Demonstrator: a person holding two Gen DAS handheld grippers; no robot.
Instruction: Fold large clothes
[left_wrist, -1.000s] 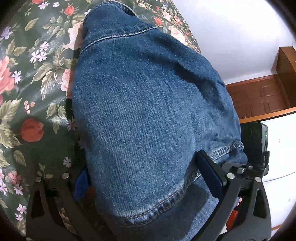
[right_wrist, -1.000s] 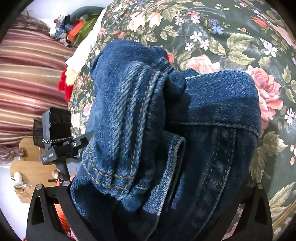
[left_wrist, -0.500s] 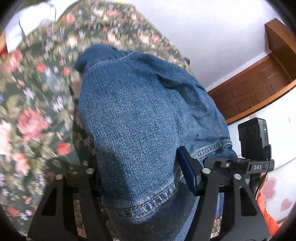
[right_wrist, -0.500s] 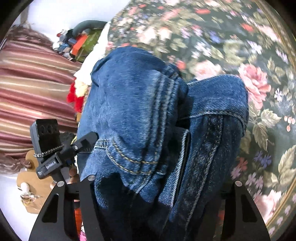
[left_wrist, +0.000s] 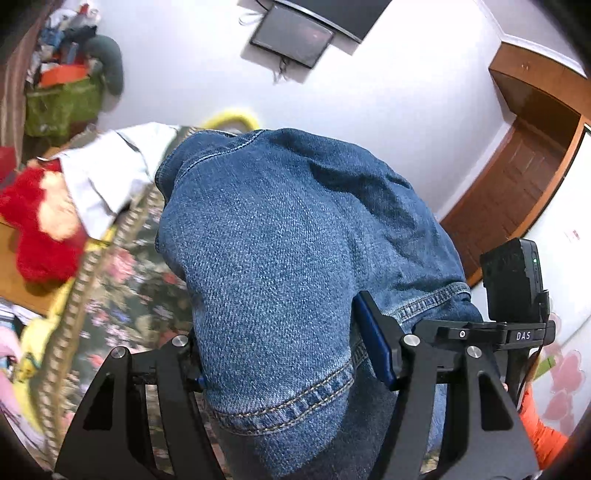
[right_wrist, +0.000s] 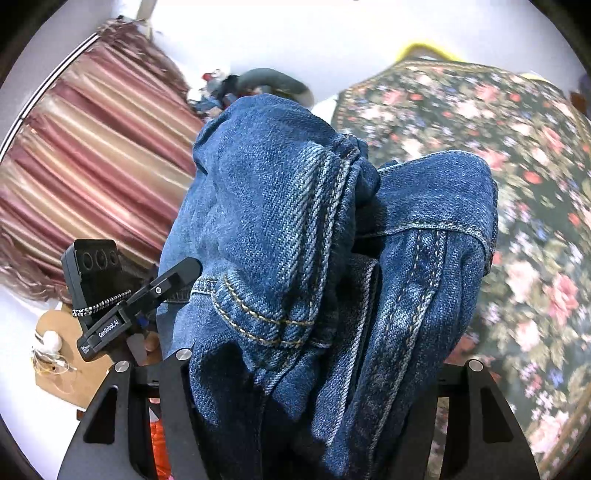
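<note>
The left gripper (left_wrist: 288, 369) has its two black fingers (left_wrist: 373, 343) pressed against a thick fold of blue denim jeans (left_wrist: 280, 258), the blue pad on the right-hand finger biting into the cloth just beside a stitched hem, the other finger half buried under the fold; the jaws stand at a middling width, filled by the fabric between them. Beyond those fingertips the jeans bulge upward and forward in a rounded hump; past the left-hand finger lies a dark floral bedspread (left_wrist: 122, 280), blurred, and further that way a red plush toy (left_wrist: 33, 229) and a white cloth (left_wrist: 107, 170); above the hump is a white wall with a dark screen (left_wrist: 295, 33) mounted on it, and off to the right of the fingers a brown wooden door (left_wrist: 517, 177). The right gripper (right_wrist: 314, 369) likewise clamps the jeans (right_wrist: 280, 206), here bunched into several layers with seams and yellow stitching showing; the cloth fills the whole gap between its fingers, whose tips are hidden by it, so the grip reads as closed on a thick wad. To the right of those fingers spreads the floral bedspread (right_wrist: 517, 184); to the left hangs a striped pink curtain (right_wrist: 92, 166), and just beside the left-hand finger the left gripper (right_wrist: 173, 280) shows, touching the denim too.
</note>
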